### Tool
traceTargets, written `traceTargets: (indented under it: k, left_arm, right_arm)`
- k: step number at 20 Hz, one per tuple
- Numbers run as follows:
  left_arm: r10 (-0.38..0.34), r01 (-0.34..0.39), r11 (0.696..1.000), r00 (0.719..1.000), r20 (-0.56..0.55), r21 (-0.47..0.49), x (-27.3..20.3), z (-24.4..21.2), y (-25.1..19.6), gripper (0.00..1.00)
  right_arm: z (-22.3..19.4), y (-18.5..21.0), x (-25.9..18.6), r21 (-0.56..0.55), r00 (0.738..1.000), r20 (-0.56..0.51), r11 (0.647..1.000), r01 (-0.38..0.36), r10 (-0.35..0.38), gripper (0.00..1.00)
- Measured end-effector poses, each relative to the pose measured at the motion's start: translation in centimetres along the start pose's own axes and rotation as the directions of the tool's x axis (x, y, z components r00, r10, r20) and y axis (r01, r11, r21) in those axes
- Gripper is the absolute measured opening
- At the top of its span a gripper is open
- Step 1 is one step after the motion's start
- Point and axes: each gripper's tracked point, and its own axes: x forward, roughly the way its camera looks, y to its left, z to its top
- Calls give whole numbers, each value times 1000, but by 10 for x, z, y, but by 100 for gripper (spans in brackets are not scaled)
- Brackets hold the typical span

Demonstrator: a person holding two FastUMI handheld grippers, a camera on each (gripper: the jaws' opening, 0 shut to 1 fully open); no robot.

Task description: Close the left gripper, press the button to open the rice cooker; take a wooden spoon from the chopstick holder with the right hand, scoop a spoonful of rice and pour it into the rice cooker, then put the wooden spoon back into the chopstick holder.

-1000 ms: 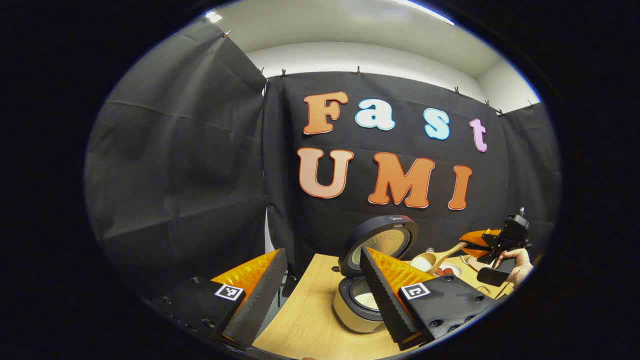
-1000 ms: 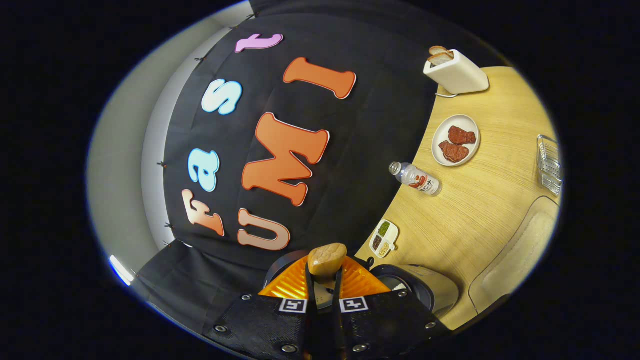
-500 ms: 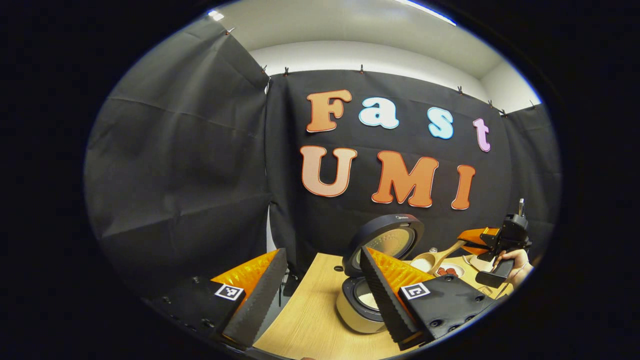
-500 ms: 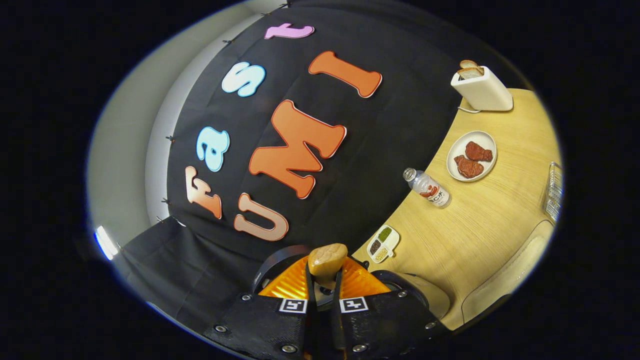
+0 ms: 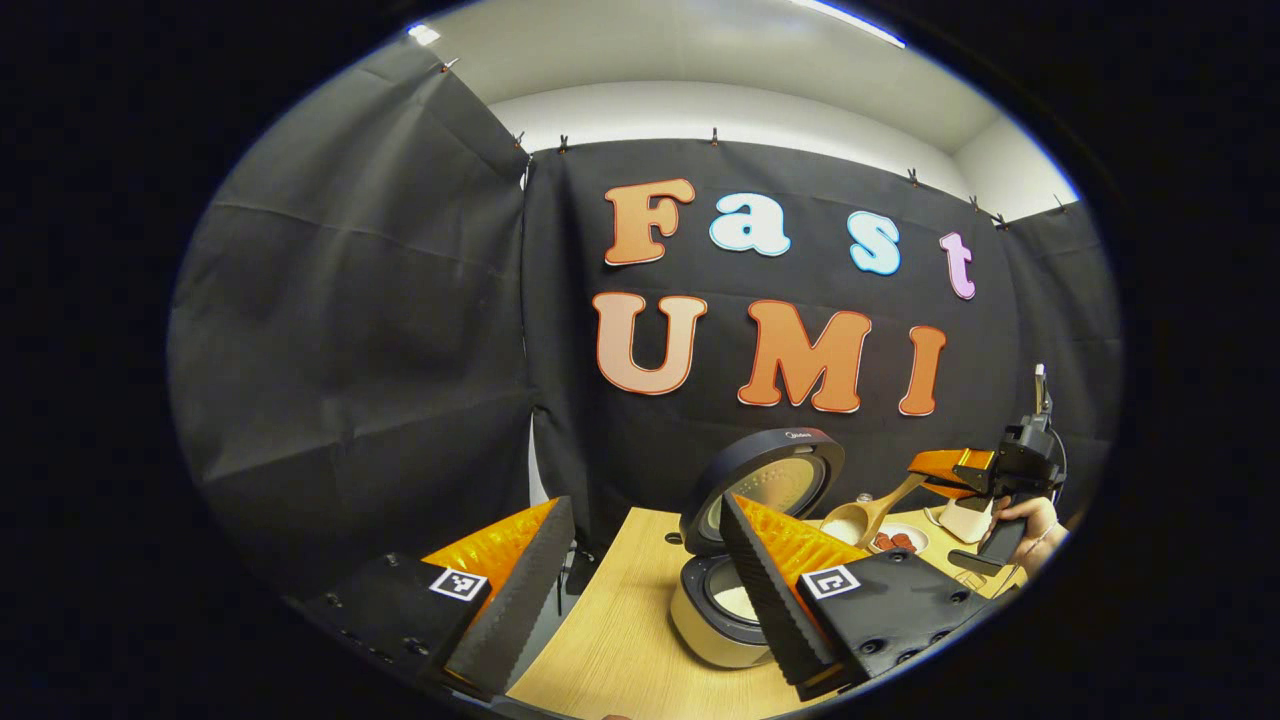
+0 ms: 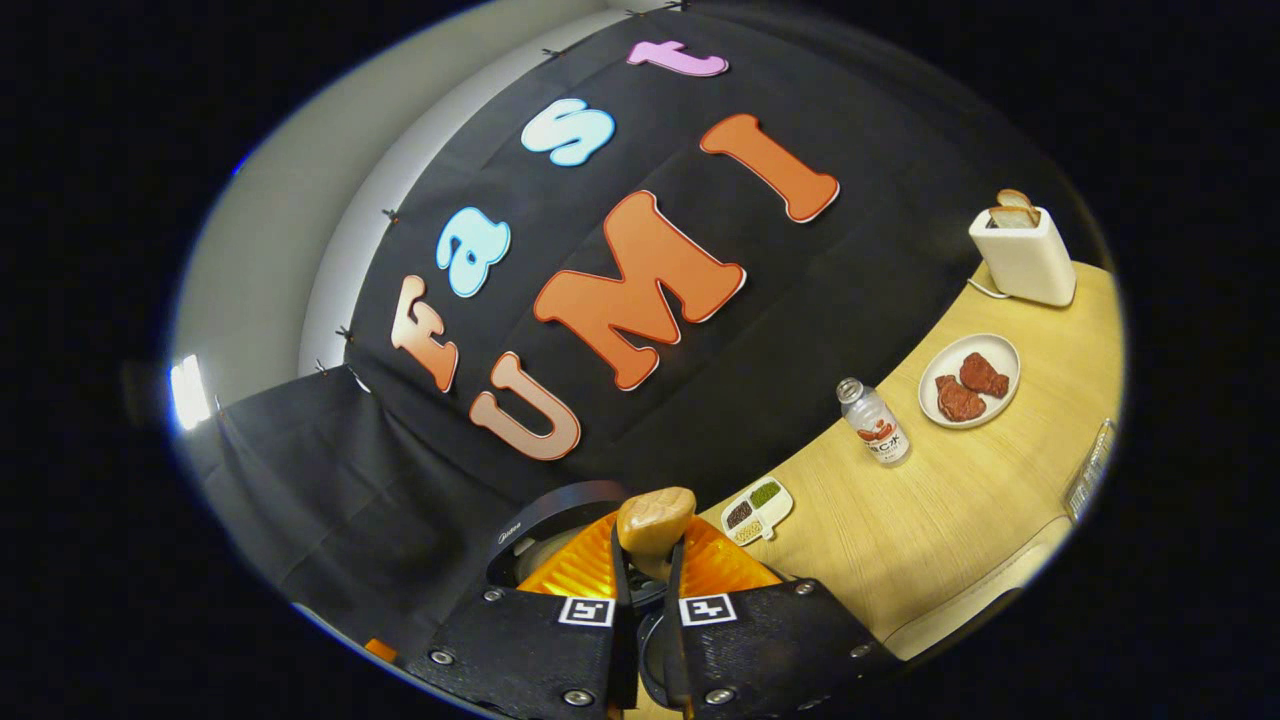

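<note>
The rice cooker (image 5: 700, 625) stands open on the wooden table (image 5: 620, 640), with its lid (image 5: 765, 485) raised and white rice (image 5: 737, 603) in the pot. My left gripper (image 5: 640, 560) is open and empty, just in front of the cooker. To the right, a hand (image 5: 1025, 515) holds my right gripper (image 5: 945, 465), which is shut on the handle of the wooden spoon (image 5: 870, 512). The spoon's bowl hangs beside the cooker's lid. In the right gripper view the spoon's bowl (image 6: 655, 515) sticks out past my shut right gripper (image 6: 648, 590), above the cooker lid (image 6: 540, 525).
Along the back of the table (image 6: 960, 520) are a small divided dish (image 6: 755, 505), a bottle (image 6: 875, 422), a plate of meat (image 6: 968, 380) and a white toaster with bread (image 6: 1025, 255). A wire basket (image 6: 1090, 470) sits at the right edge.
My right gripper has risen a little and rolled back towards level with the spoon still in it. The left gripper has barely moved.
</note>
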Motion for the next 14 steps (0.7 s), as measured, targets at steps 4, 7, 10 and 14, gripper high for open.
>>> traceTargets:
  k: [4,7,10,14]
  left_arm:
    - [2,-2,1000,1000,1,6,0,-1,1,98]
    - [-1,1,1000,1000,-1,0,0,-2,1,96]
    - [2,-2,1000,1000,-1,-1,-1,-2,3,96]
    - [7,-7,1000,1000,0,4,-2,-2,6,95]
  right_arm:
    - [-3,8,0,-103,1000,6,994,-20,21,9]
    - [-5,17,0,-174,999,11,984,-38,40,10]
    - [-8,24,4,-250,998,15,967,-48,53,10]
    - [-12,33,2,-321,997,15,945,-62,70,10]
